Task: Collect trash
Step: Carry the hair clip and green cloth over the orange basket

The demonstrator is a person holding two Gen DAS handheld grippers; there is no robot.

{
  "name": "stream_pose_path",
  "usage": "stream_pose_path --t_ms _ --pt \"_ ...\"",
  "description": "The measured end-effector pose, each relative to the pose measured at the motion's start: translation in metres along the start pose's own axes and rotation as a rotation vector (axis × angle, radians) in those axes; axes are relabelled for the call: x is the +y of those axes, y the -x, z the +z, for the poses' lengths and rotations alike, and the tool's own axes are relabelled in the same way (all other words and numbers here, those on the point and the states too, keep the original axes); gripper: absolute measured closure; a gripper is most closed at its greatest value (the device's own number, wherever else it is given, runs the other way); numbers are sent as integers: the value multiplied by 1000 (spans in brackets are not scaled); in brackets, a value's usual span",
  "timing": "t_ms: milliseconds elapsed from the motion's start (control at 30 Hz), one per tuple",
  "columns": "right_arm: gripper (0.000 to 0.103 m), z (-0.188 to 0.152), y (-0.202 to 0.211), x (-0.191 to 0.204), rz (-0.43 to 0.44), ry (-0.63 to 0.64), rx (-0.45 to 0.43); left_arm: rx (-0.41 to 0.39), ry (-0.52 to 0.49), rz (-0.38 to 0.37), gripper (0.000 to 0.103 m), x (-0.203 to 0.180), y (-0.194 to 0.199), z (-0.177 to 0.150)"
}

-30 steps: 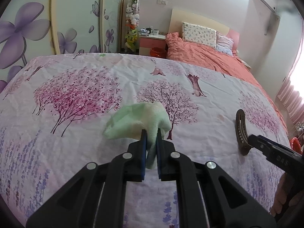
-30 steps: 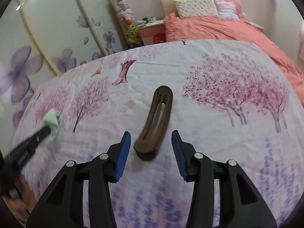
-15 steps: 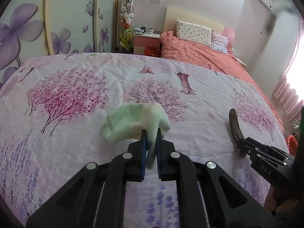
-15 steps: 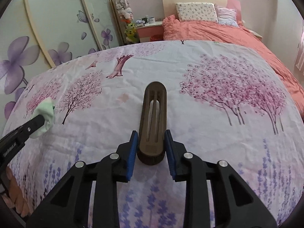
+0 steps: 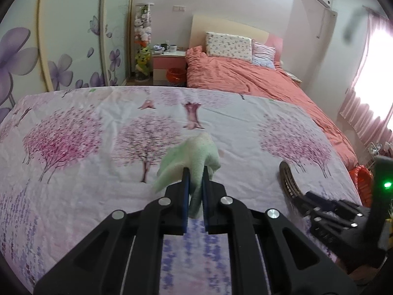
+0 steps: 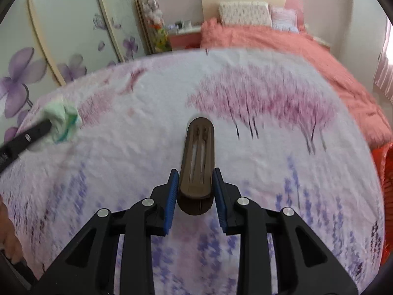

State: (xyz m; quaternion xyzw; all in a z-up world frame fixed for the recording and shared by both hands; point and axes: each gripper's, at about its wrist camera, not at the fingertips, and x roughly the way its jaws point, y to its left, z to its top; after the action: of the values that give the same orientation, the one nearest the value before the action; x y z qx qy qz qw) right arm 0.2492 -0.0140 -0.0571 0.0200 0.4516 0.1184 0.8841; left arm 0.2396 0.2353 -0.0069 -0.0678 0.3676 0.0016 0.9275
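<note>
Pink-and-purple tree-print sheet covers the near bed (image 5: pixel 73 162), and it sits lower under both cameras than a second ago, so both hands have lifted. A salmon-covered second bed (image 5: pixel 245 81) lies beyond it, with an orange-red bin (image 5: pixel 175 75) beside its nightstand and what looks like another red basket (image 6: pixel 385 172) off the near bed's right edge.

The right claw (image 6: pixel 195 191), which a second ago stood wide around the dark brown slotted oval tray (image 6: pixel 197 162), has since closed its blue pads on the tray's near end. The tray now looks clear of the sheet, though motion blur makes that uncertain.

The left claw (image 5: pixel 195 184) stays pinched shut on the crumpled pale green cloth wad (image 5: pixel 194 154), carried above the sheet.

With both pieces in hand, picking up looks finished; my guess is that carrying them to a bin comes next.
</note>
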Motion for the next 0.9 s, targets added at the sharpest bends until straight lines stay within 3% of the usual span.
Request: stream_pose_path --t_ms 33,100,167,200,500,900 --pt "72 -1 -2 -3 6 -16 0 3 -5 -3 93 -4 -1 -1" --pt "59 0 -6 -3 -10 -33 -1 10 -10 -6 93 -8 -3 -2" --pt "63 1 -8 -3 -24 -36 -14 14 -14 -5 93 -11 -4 -3" --pt "72 1 -10 -2 -42 -16 -23 16 -14 -4 93 -13 -5 -3" --pt "73 -8 23 -31 -23 -16 -101 1 -45 -18 93 -36 2 2" --pt "73 -12 118 -102 -51 -114 -291 -40 -139 -117 93 -128 26 10"
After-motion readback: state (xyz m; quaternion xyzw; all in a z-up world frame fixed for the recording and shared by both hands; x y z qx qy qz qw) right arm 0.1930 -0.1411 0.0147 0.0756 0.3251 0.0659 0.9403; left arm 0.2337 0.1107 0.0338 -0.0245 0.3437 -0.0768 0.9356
